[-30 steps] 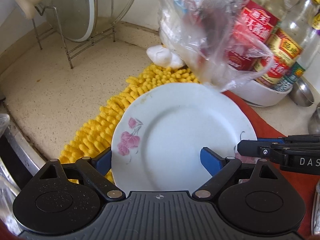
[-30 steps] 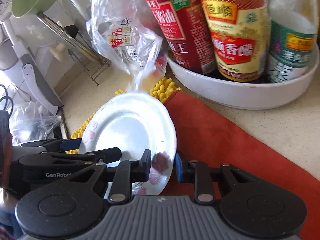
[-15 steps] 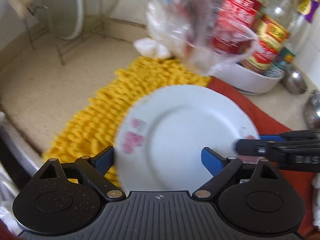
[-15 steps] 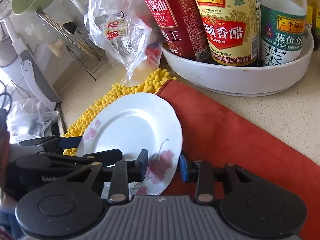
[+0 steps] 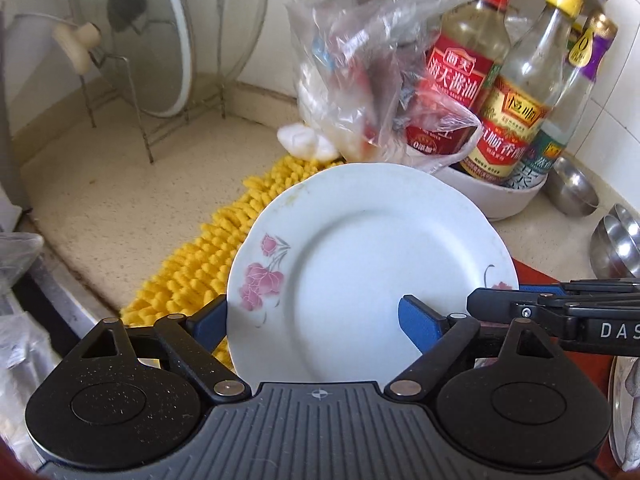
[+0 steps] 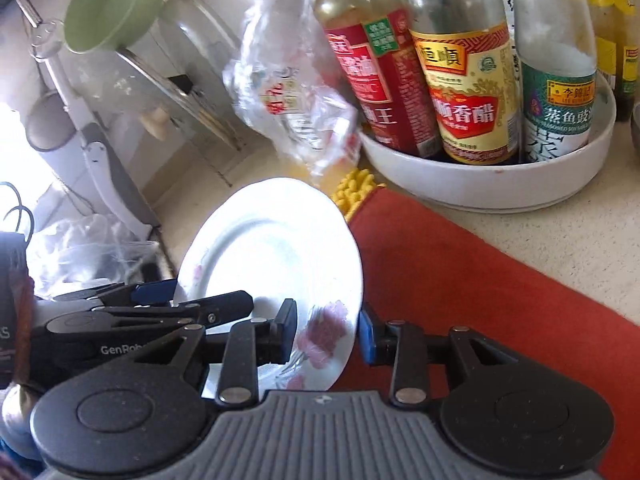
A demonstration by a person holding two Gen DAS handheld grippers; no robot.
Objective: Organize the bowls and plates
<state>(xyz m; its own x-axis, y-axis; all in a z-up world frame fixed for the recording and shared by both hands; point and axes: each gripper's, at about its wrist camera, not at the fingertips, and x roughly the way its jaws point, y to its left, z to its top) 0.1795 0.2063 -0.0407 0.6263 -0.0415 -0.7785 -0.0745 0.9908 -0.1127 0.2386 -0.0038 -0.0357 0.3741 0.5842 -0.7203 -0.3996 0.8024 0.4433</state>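
A white plate with pink flowers (image 5: 372, 264) is held up off the counter, tilted, above a yellow chenille mat (image 5: 224, 252) and a red cloth (image 6: 472, 292). My left gripper (image 5: 316, 320) straddles the plate's near rim with jaws wide, one blue pad under the left rim and one over the plate face. My right gripper (image 6: 328, 332) closes on the plate's right rim (image 6: 320, 336) at the flower, one finger on each face. The right gripper also shows in the left wrist view (image 5: 560, 312).
A white dish (image 6: 492, 184) holds several sauce bottles (image 6: 464, 92), with a crumpled plastic bag (image 5: 372, 80) beside it. Glass pot lids stand in a wire rack (image 5: 160, 60) at the back left. Steel bowls (image 5: 616, 240) sit at the right. A sink edge (image 5: 52, 292) runs at the left.
The plate has been lifted and tilted up from lying on the mat and cloth. Both grippers rose with it, and the bottles now appear lower and farther.
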